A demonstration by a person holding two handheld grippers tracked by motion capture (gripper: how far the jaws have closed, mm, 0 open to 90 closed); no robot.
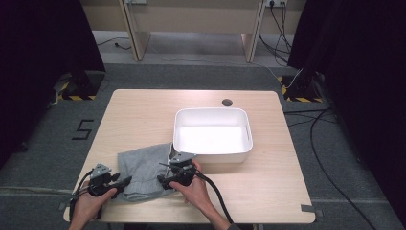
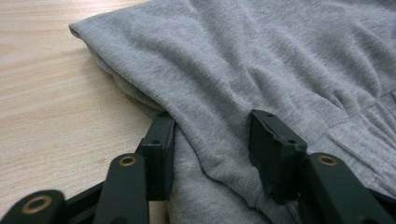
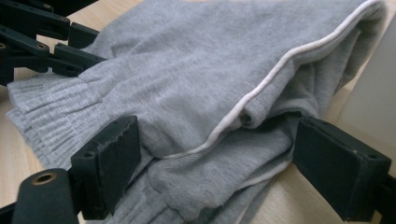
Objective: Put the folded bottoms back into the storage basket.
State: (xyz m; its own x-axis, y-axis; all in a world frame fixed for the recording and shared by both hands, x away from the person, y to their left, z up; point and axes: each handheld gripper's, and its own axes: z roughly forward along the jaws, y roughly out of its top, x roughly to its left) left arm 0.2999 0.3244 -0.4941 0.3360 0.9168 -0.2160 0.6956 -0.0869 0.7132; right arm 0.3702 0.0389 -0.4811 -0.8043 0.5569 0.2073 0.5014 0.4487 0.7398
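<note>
Grey clothes (image 1: 143, 170), folded, lie near front edge of desk (image 1: 268, 191), just beside white tub (image 1: 212, 132). Left tool (image 1: 125, 181) at cloth's left side, jaws part closed around fold, not pinching tight yet. Right tool (image 1: 162, 179) at cloth's right side, jaws wide, cloth between, not squeezed. Step: getting hold of both sides. Next: squeeze both, lift together, likely into tub.

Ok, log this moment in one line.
left claw: straddling grey garment edge | right claw: open around garment fold | white tub: empty

Grey garment (image 1: 143, 170) with white piping, ribbed waistband, folded in rumpled heap, flat on surface near front edge.
</note>
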